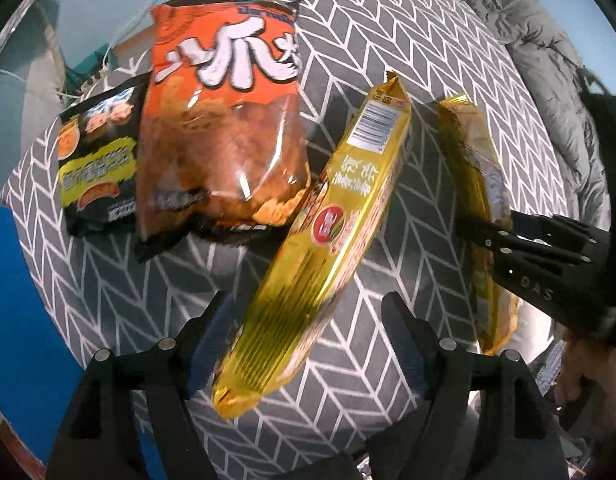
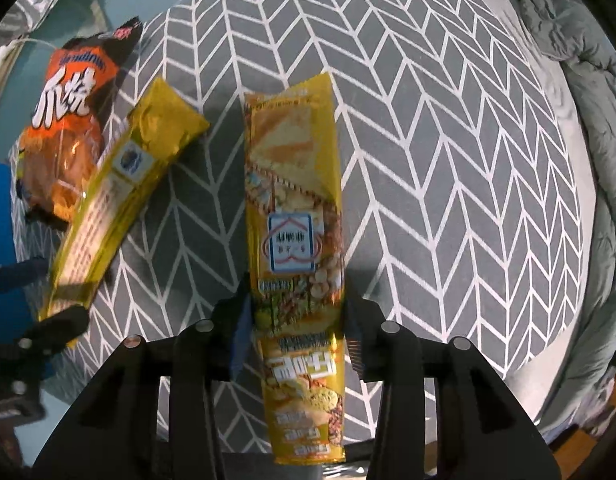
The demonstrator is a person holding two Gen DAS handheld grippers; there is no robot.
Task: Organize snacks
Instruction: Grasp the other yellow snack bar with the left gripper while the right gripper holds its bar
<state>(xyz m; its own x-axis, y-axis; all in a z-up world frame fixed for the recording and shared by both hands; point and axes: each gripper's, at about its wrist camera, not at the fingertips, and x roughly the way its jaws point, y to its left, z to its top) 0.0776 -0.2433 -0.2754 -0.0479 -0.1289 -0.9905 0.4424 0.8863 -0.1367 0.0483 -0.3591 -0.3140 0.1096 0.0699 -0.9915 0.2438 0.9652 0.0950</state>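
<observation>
Black snack bag (image 1: 97, 168) and orange chip bag (image 1: 223, 120) already sit side by side at the left of my worktop (image 1: 408, 60). My left gripper (image 1: 303, 344) hangs wide open around one gold cracker pack (image 1: 328, 236); my right gripper (image 2: 295, 328) looks clamped on the other gold pack (image 2: 295, 216), which isn't lined up yet.

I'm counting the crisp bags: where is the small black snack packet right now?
In the left wrist view, the small black snack packet lies at the left edge of the grey chevron-patterned cloth, touching the big orange crisp bag on its right.
</observation>
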